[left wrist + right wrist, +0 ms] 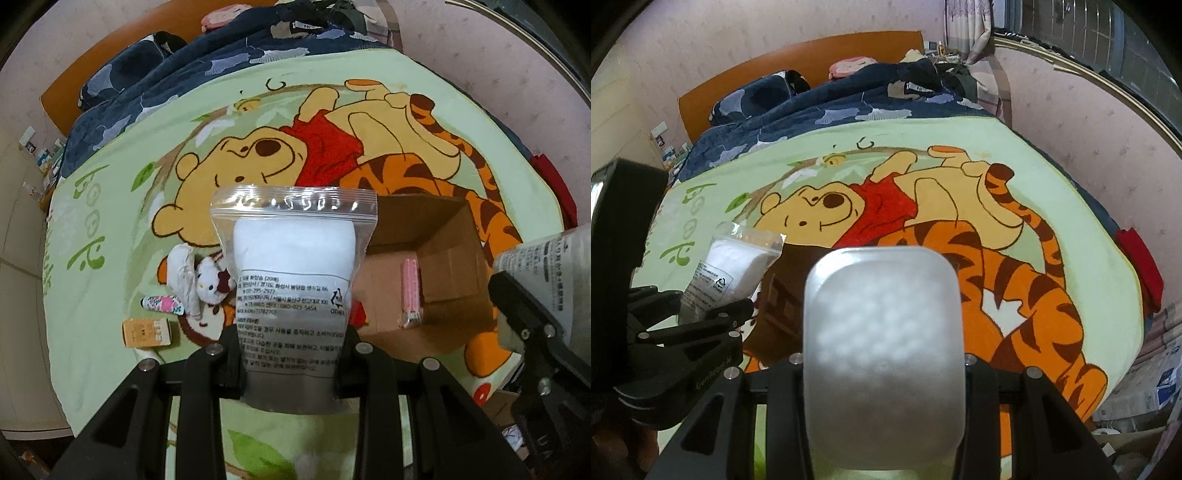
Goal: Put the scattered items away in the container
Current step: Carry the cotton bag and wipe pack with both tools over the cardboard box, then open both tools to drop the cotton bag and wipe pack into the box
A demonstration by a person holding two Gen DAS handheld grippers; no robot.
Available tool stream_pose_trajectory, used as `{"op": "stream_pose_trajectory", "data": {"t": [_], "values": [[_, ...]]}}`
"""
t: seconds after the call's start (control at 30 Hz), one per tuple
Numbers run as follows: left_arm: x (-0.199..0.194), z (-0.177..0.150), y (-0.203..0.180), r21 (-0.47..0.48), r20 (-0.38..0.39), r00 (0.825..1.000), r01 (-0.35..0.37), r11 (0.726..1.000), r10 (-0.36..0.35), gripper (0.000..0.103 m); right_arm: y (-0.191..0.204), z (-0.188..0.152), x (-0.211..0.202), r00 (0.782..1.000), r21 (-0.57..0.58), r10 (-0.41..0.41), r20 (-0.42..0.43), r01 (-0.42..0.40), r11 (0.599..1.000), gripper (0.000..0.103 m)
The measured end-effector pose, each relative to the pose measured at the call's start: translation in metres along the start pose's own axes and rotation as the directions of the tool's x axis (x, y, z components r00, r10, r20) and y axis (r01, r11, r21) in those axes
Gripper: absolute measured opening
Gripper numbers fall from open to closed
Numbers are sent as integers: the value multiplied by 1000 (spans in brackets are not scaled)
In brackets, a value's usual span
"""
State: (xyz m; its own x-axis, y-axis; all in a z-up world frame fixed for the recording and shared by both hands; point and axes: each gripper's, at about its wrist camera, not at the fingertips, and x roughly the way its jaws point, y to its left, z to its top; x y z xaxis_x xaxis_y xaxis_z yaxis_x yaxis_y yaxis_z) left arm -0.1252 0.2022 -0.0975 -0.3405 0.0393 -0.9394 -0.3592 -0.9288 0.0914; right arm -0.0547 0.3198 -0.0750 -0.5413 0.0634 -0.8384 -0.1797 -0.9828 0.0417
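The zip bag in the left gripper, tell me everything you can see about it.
The zip bag is clear plastic with a press-seal strip across its top, closed over a white padded stack inside. Black printed text and a recycling mark cover its lower half. It stands upright, its lower part clamped by the left gripper, above the cartoon blanket, beside the open cardboard box.

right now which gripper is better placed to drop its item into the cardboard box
Left, probably. The left gripper holds the zip bag beside the cardboard box; the right gripper holds its frosted pack further toward the near edge.
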Motion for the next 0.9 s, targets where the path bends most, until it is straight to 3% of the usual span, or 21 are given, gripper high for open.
{"op": "stream_pose_trajectory", "data": {"t": [0.5, 0.6, 0.67, 0.83, 0.9], "values": [[23, 16, -6, 14, -25, 1000, -6, 1000, 7, 34, -6, 10, 32, 999, 5, 16, -30, -16, 1000, 41], [24, 17, -8, 23, -30, 1000, -2, 1000, 2, 40, -3, 13, 35, 999, -12, 11, -30, -11, 1000, 44], [24, 17, -9, 27, -31, 1000, 3, 1000, -2, 50, -3, 15, 35, 1000, -19, 8, -25, -9, 1000, 55], [21, 18, -6, 22, -14, 1000, -3, 1000, 3, 75, -8, 18, 30, 1000, -3, 13, -9, -13, 1000, 55], [18, 18, -5, 20, -2, 1000, -3, 1000, 3, 76, -10, 18, 27, 1000, 9, 15, -4, -15, 1000, 55]]}}
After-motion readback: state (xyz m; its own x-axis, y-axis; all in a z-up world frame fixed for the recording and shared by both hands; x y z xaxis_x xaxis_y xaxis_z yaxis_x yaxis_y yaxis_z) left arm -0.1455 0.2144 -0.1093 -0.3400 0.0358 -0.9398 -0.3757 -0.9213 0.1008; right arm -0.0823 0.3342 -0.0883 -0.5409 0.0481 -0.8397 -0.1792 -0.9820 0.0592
